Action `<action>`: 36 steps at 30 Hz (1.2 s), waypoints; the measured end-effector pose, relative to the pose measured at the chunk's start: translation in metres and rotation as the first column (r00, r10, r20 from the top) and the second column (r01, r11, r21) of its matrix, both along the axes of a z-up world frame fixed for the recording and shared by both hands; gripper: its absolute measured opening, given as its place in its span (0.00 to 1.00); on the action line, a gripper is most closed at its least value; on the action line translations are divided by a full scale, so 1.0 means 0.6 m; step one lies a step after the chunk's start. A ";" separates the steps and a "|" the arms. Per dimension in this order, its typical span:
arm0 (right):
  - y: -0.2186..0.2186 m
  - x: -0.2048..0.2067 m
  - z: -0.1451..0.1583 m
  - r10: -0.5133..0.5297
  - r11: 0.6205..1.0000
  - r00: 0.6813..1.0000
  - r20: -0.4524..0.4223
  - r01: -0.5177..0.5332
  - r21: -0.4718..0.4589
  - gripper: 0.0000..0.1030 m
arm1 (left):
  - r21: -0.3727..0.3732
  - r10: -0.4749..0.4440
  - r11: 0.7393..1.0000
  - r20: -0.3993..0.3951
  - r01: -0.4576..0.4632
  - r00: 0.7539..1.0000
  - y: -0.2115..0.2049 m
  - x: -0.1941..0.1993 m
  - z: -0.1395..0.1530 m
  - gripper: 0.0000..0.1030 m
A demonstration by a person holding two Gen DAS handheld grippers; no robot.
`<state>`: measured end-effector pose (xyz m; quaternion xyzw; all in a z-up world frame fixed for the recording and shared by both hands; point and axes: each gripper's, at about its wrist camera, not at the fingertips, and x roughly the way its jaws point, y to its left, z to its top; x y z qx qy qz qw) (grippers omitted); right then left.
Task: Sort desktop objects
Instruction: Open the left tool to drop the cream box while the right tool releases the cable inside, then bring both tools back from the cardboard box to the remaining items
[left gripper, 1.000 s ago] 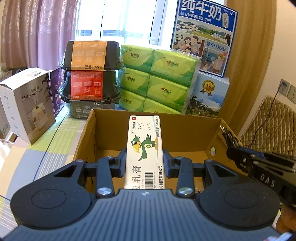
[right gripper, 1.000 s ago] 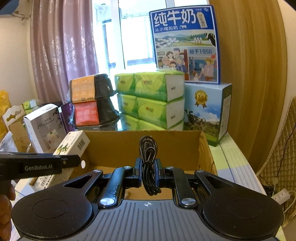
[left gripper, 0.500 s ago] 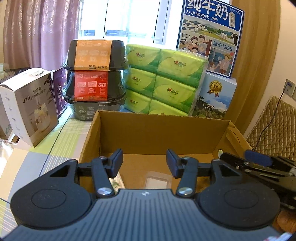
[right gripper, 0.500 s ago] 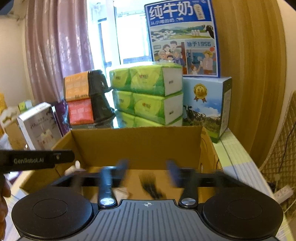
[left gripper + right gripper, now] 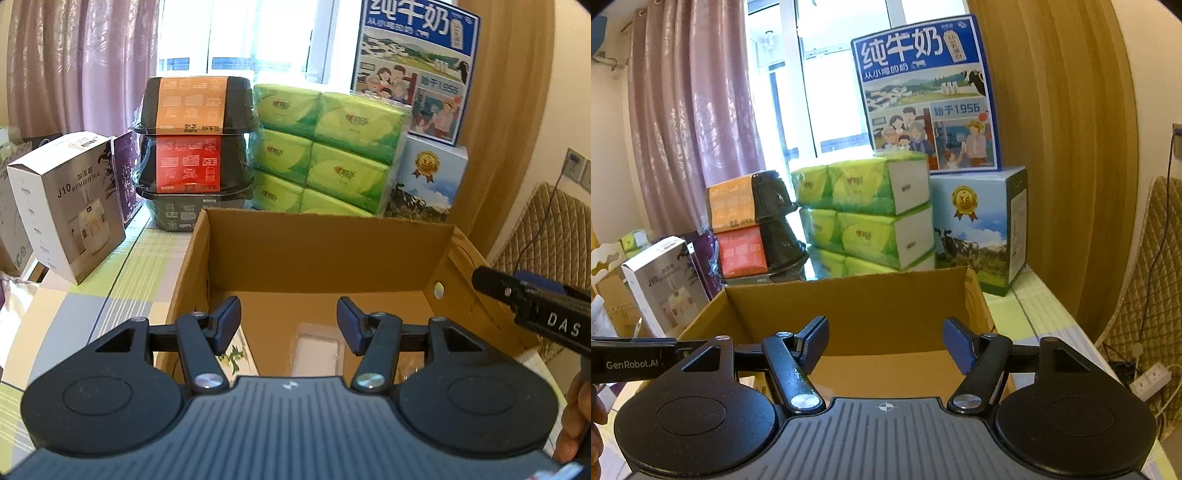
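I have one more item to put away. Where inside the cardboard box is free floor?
The cardboard box is bare along its back wall and centre. Crowded near the front: an ointment carton by the left wall, a clear plastic case beside it.

matt cardboard box (image 5: 325, 254), glossy plastic-wrapped tissue packs (image 5: 332, 162)

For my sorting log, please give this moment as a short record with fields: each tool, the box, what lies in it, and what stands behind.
left tool: open, empty, above the near edge of the box
right tool: open, empty, also at the box
cardboard box: open at the top
in the box: white carton with a green bird at the left, clear plastic tray in the middle
behind the box: green tissue packs, stacked black bowls, milk carton
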<state>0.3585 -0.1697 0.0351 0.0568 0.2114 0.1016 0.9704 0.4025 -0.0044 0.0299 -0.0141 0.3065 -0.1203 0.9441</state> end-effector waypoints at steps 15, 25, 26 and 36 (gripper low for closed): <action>-0.026 -0.125 -0.002 0.029 0.999 1.000 -0.010 -0.029 -0.027 0.70 | 0.050 -0.036 0.998 0.026 0.035 0.999 -0.007 -0.126 0.017 0.58; -0.067 -0.224 0.008 -0.007 1.000 1.000 -0.024 0.007 0.001 0.89 | 0.027 -0.040 0.999 0.021 0.039 0.999 0.003 -0.235 0.018 0.63; -0.068 -0.234 0.007 -0.007 1.000 1.000 -0.027 0.007 -0.002 0.90 | 0.021 -0.037 0.999 0.019 0.036 0.999 0.005 -0.247 0.017 0.63; -0.078 -0.328 -0.019 0.003 0.999 0.997 -0.074 -0.006 -0.044 0.94 | 0.013 -0.021 1.000 -0.019 0.021 1.000 0.020 -0.358 -0.013 0.64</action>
